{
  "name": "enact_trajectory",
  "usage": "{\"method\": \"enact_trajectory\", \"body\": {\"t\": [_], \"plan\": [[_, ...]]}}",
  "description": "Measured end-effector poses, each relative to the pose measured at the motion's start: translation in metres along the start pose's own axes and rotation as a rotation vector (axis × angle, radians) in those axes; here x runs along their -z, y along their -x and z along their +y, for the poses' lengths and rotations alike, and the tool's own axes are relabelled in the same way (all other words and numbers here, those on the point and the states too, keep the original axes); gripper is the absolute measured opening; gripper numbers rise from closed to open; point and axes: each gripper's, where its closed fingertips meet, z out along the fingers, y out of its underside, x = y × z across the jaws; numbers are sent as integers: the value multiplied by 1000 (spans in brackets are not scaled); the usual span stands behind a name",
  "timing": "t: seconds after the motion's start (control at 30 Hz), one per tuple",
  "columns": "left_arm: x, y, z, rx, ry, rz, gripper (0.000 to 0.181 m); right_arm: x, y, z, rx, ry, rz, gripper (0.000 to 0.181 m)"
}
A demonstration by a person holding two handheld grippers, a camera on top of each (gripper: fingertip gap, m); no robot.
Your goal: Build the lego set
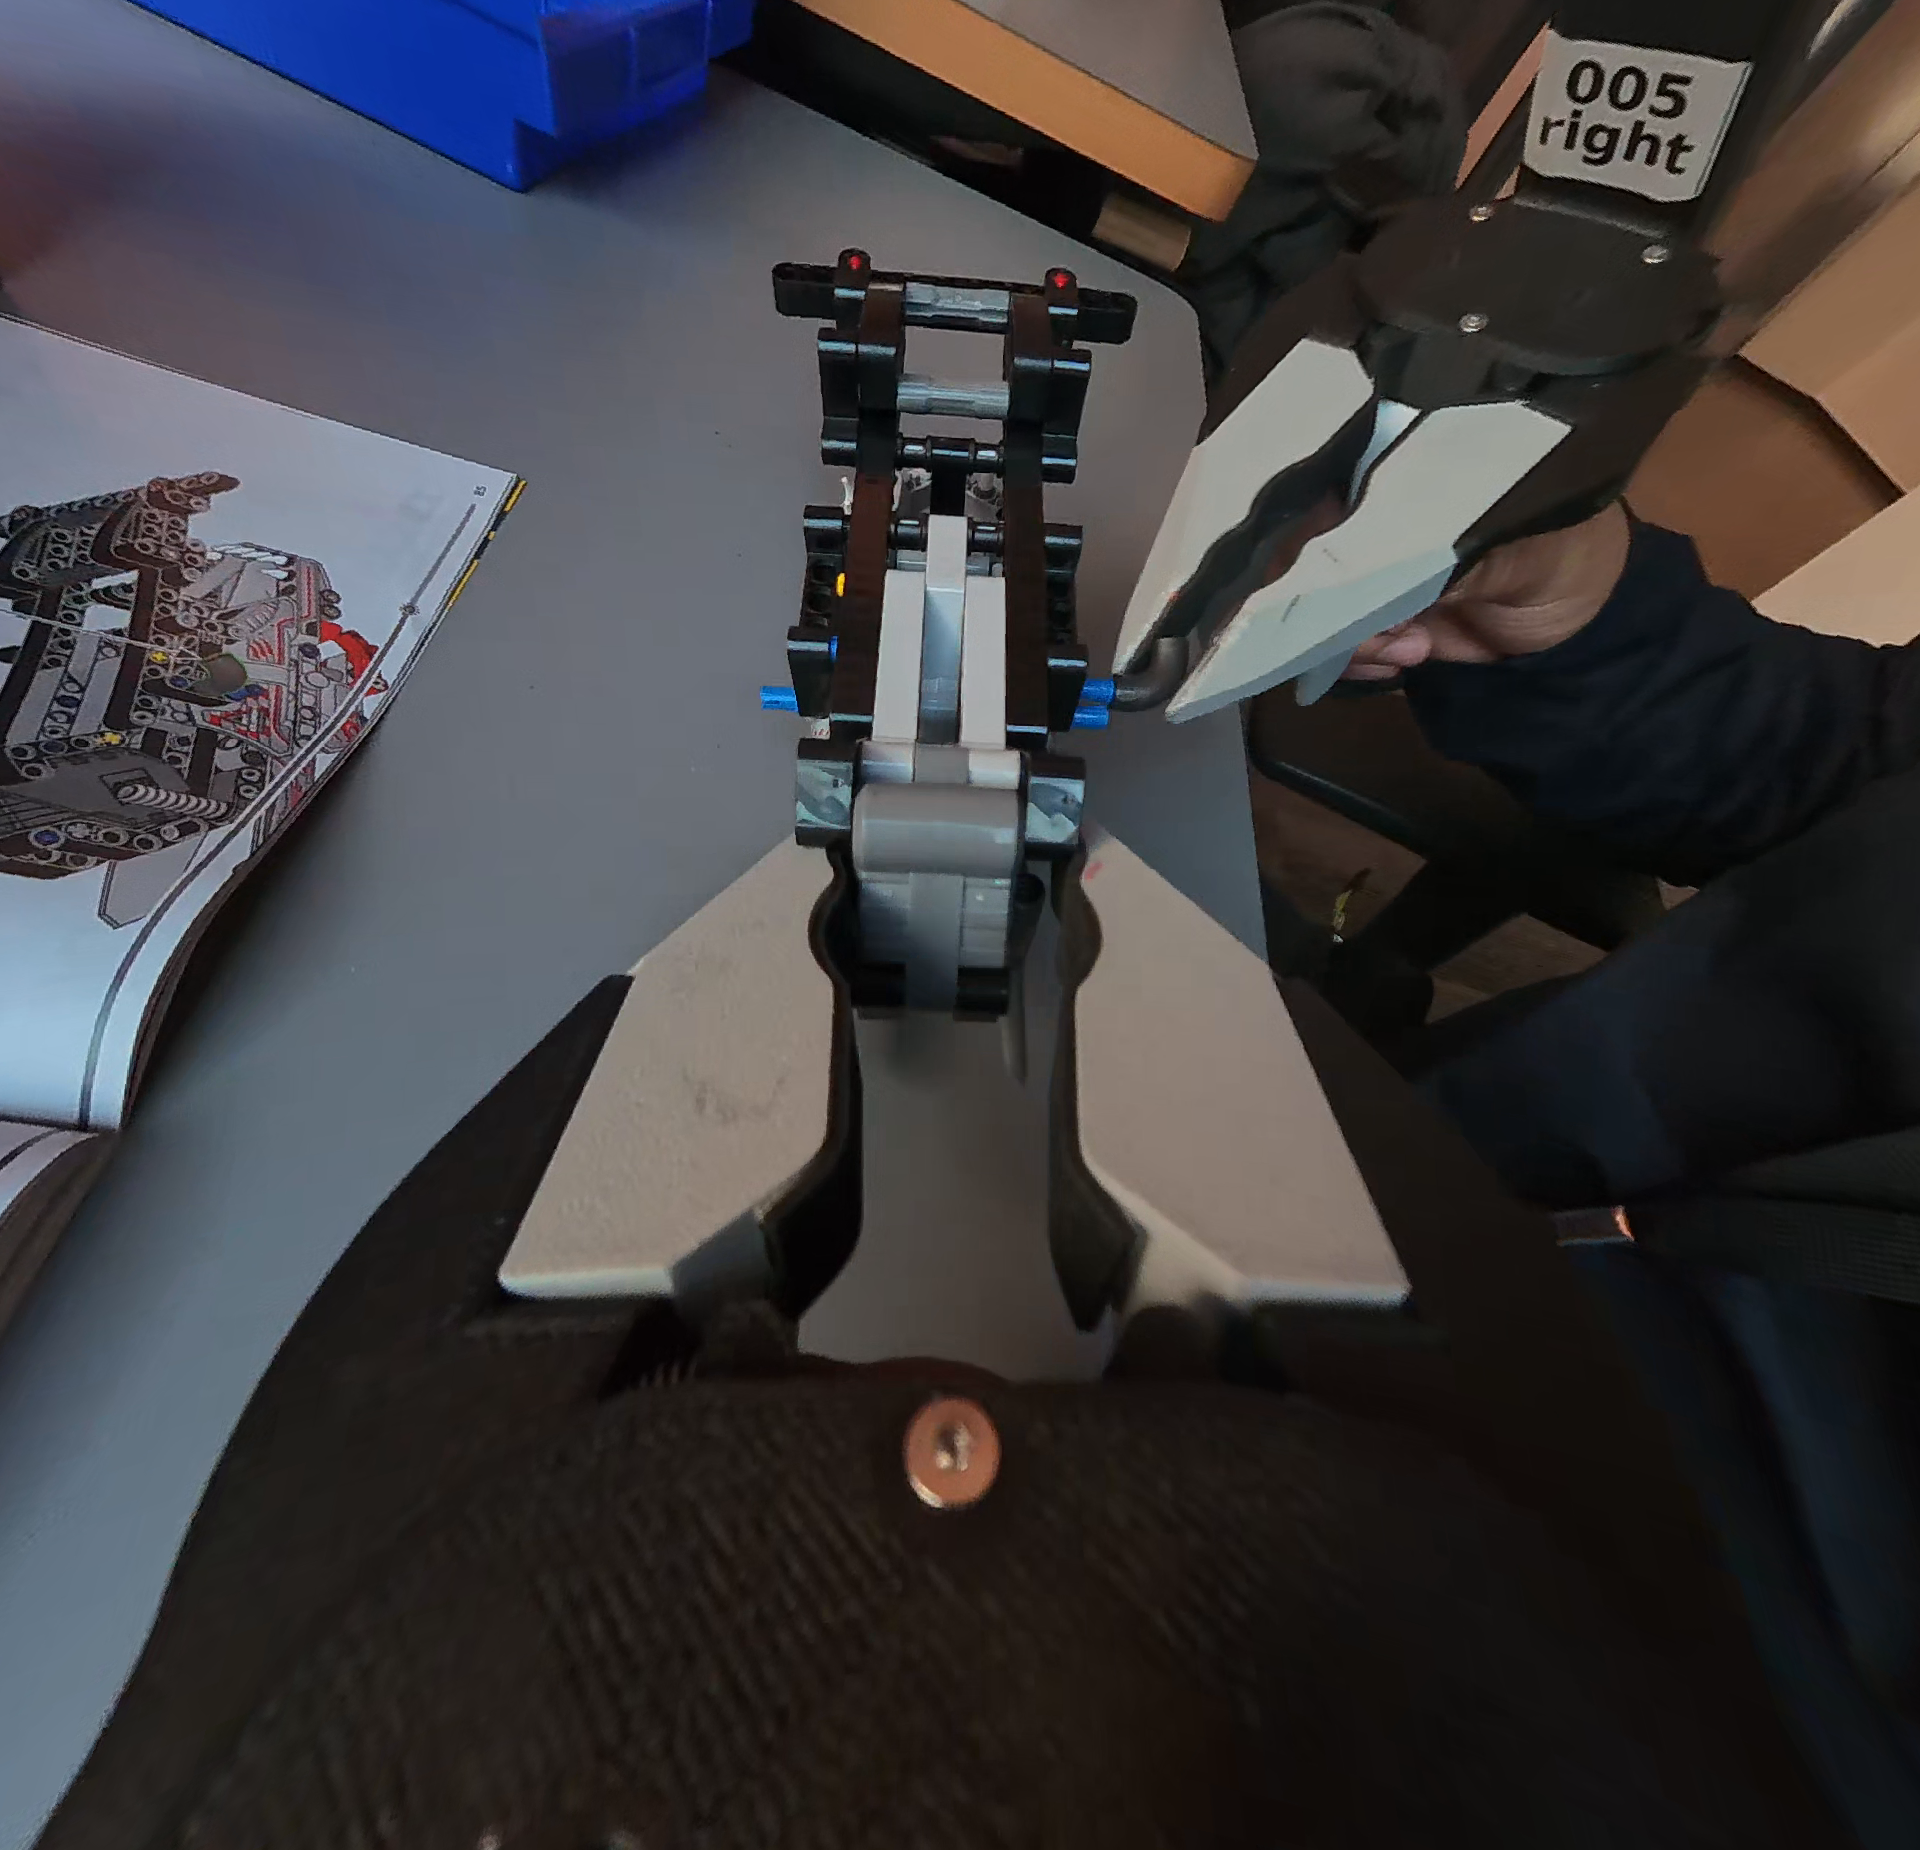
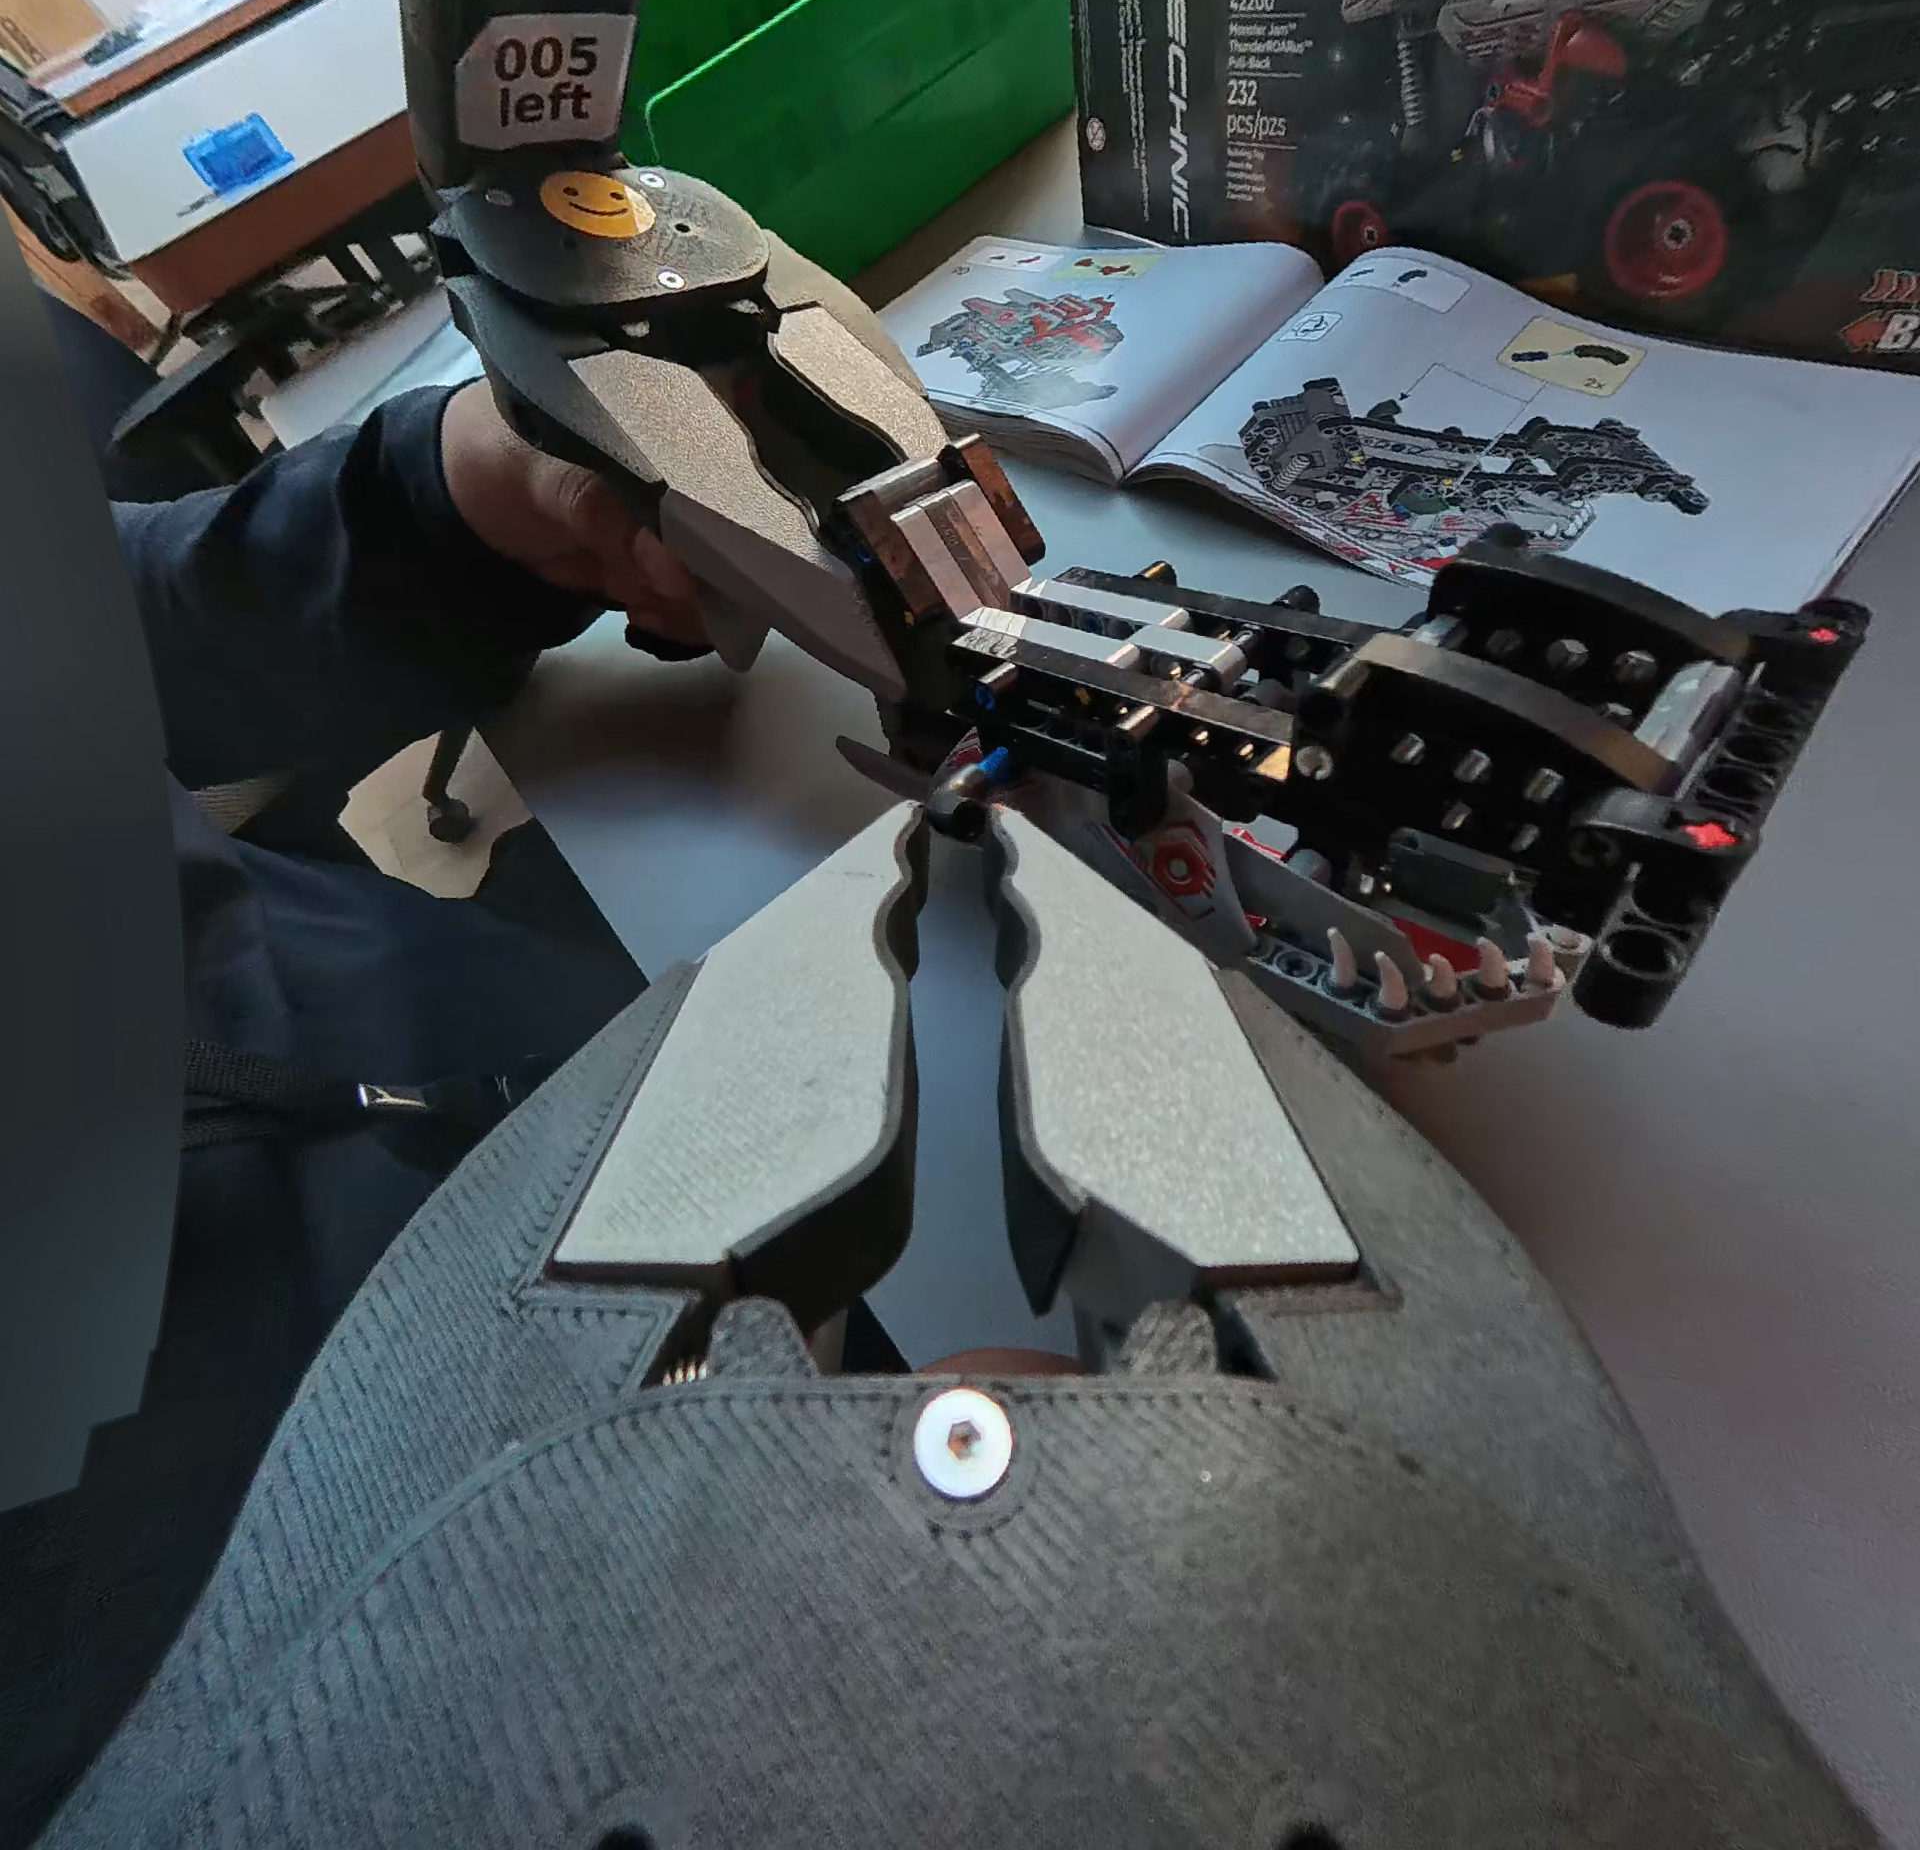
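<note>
The black and grey lego chassis (image 1: 940,512) is held above the grey table. My left gripper (image 1: 940,917) is shut on its grey rear block. In the right wrist view the chassis (image 2: 1403,730) stretches to the right, with white teeth and a red-printed panel underneath, and the left gripper (image 2: 914,574) clamps its near end. My right gripper (image 2: 956,824) is shut on a small dark grey curved connector (image 2: 961,798), pressed against a blue pin (image 2: 995,764) on the chassis side. From the left wrist view the right gripper (image 1: 1153,683) holds that connector (image 1: 1148,673) at the blue pins (image 1: 1091,704).
The open instruction booklet (image 2: 1403,418) lies on the table behind the chassis; it also shows in the left wrist view (image 1: 177,678). The set's box (image 2: 1507,86) stands at the back right, a green bin (image 2: 862,96) beside it. A blue bin (image 1: 468,24) sits far left. The table edge (image 1: 1236,761) runs close on the right. Left tips to right tips: about 5 cm.
</note>
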Motion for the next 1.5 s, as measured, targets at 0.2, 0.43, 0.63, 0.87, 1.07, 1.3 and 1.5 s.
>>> {"method": "enact_trajectory", "body": {"t": [0.2,0.43,0.63,0.87,1.07,1.3,1.5], "plan": [[-1,-2,1,-38,7,-28,34,-1,4,0,-5,-20,-19,7],[-3,-4,2,-114,21,-70,33,1,4,1,-35,-62,-32,7],[-5,-10,3,-140,30,-105,34,4,3,4,-7,-130,-17,7],[-1,-15,-3,-53,14,-63,39,11,9,8,92,-186,-12,7],[7,-16,-2,-54,3,-105,45,17,11,8,112,-215,-23,7],[37,-35,-25,-360,-29,-298,46,22,19,8,92,-224,-61,7],[12,-59,-9,-652,115,-269,33,22,36,3,93,-245,-140,6]]}}
